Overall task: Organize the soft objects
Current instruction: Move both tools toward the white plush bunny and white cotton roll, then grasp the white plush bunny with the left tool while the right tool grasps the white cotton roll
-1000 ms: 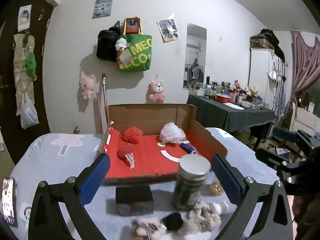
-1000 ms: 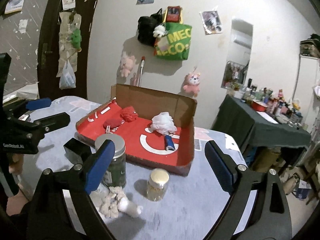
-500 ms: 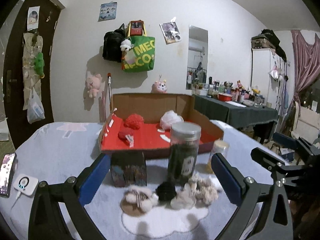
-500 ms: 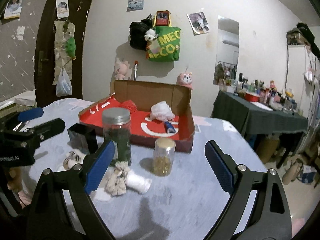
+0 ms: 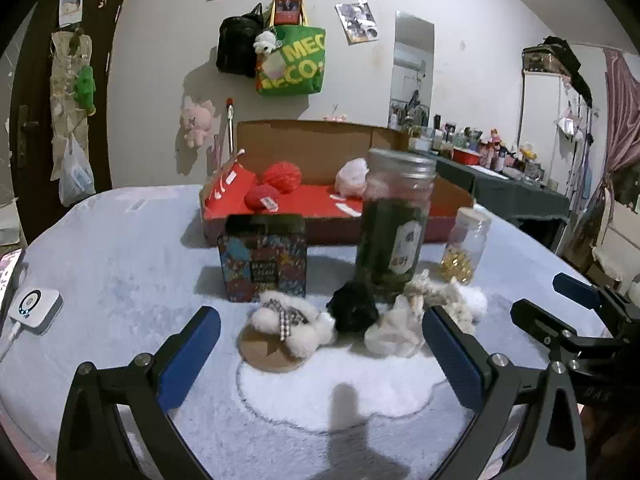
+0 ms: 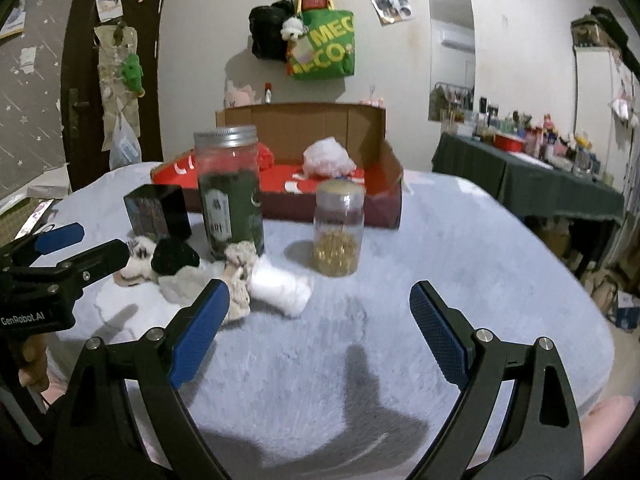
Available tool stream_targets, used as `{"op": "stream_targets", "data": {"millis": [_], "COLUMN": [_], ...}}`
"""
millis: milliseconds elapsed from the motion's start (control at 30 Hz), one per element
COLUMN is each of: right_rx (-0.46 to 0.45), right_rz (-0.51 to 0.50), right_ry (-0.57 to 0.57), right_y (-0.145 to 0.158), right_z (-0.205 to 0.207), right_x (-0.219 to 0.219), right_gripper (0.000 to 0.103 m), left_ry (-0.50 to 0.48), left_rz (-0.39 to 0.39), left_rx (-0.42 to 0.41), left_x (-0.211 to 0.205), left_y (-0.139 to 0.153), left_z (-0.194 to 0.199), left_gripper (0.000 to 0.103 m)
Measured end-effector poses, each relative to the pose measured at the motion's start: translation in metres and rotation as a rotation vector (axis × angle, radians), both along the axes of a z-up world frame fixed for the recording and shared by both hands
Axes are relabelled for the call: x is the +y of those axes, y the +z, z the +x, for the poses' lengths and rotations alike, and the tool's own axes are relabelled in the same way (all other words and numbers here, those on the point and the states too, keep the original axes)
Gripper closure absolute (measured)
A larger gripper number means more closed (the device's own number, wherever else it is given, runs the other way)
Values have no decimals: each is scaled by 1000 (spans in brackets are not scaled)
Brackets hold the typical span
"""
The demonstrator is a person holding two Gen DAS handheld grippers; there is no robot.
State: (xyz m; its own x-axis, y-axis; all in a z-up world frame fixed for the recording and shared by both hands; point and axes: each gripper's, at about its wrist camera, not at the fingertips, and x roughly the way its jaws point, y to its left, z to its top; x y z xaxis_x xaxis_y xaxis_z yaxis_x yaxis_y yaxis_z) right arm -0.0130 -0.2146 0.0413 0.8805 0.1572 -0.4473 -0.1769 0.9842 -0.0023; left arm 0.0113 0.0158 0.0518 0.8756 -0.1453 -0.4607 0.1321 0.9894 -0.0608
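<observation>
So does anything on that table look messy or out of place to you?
Mostly the loose heap of soft things in front of the tall dark jar: a white fluffy slipper, a black pompom and beige tufts lie jumbled on the table, while similar red balls already sit in the red box. Nothing looks spilled or broken.

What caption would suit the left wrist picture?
Open left gripper low over fluffy soft items before a red box.

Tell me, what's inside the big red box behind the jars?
Inside the red box I can see two red fluffy balls and a pale puffy one. The tall jar covers part of the floor, so anything there stays hidden.
</observation>
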Motion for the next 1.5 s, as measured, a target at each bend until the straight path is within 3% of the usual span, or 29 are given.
{"op": "stream_targets", "data": {"millis": [667, 1167, 1367, 1433, 1500], "right_rx": [122, 232, 288, 311, 341], "right_rz": [62, 169, 222, 233, 250], "right_ry": [40, 129, 178, 190, 213], "right_y": [-18, -15, -19, -22, -25], "right_z": [31, 70, 81, 85, 88], "right_x": [-4, -8, -9, -9, -9], "right_gripper": [10, 13, 32, 51, 63], "left_ry": [-5, -105, -154, -192, -216], "left_rz": [27, 73, 69, 43, 31], "left_rx": [121, 215, 247, 261, 265], "left_x": [20, 23, 23, 23, 22], "left_y": [-11, -11, -14, -16, -16], "left_z": [34, 60, 69, 70, 70], "left_gripper": [0, 10, 26, 40, 46]}}
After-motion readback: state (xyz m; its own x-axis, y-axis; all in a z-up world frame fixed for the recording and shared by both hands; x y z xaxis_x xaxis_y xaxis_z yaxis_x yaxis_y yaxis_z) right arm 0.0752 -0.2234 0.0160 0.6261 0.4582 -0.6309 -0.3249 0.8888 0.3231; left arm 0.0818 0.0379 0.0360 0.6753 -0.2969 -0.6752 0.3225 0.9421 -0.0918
